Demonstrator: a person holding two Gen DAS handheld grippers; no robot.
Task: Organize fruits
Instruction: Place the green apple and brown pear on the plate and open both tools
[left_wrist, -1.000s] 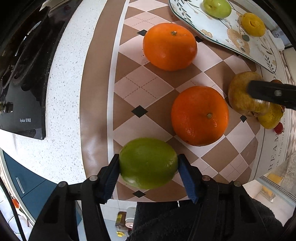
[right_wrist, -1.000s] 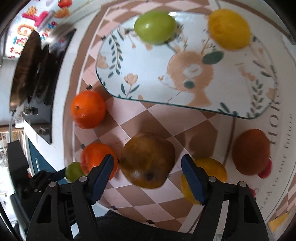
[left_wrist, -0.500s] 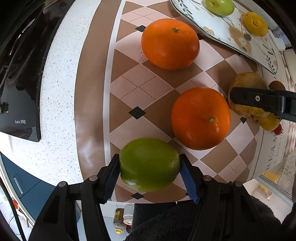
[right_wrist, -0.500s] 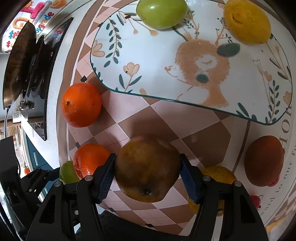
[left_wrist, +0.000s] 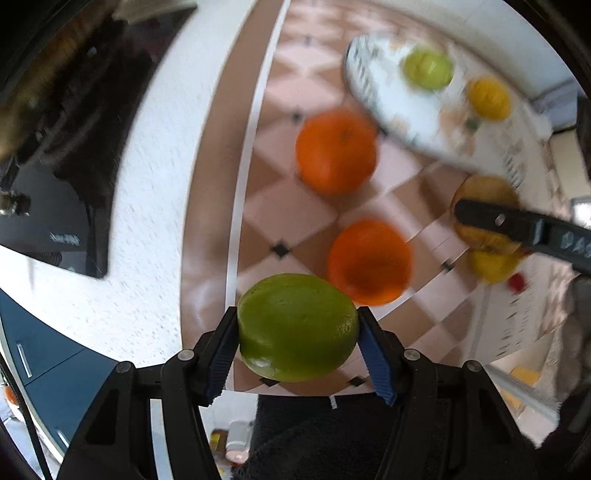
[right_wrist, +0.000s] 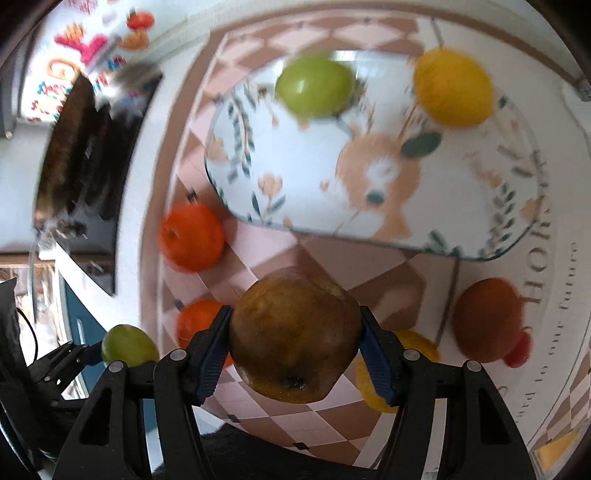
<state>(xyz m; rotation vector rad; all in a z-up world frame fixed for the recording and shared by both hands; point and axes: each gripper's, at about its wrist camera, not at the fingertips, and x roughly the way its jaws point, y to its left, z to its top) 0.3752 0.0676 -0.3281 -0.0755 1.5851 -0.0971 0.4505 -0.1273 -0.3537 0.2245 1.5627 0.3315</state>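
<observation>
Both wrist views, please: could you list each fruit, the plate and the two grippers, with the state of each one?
Left gripper: shut on the green fruit.
Right gripper: shut on the brown pear.
Plate: flat on the mat, holding a green apple and a lemon.
Two oranges: resting on the mat, apart.
Red-brown fruit: on the mat, untouched.
Yellow fruit: on the mat, partly hidden.

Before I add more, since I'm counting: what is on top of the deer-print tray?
On the white deer-print tray lie a green fruit and a yellow fruit; its front rim hides nothing visible.
</observation>
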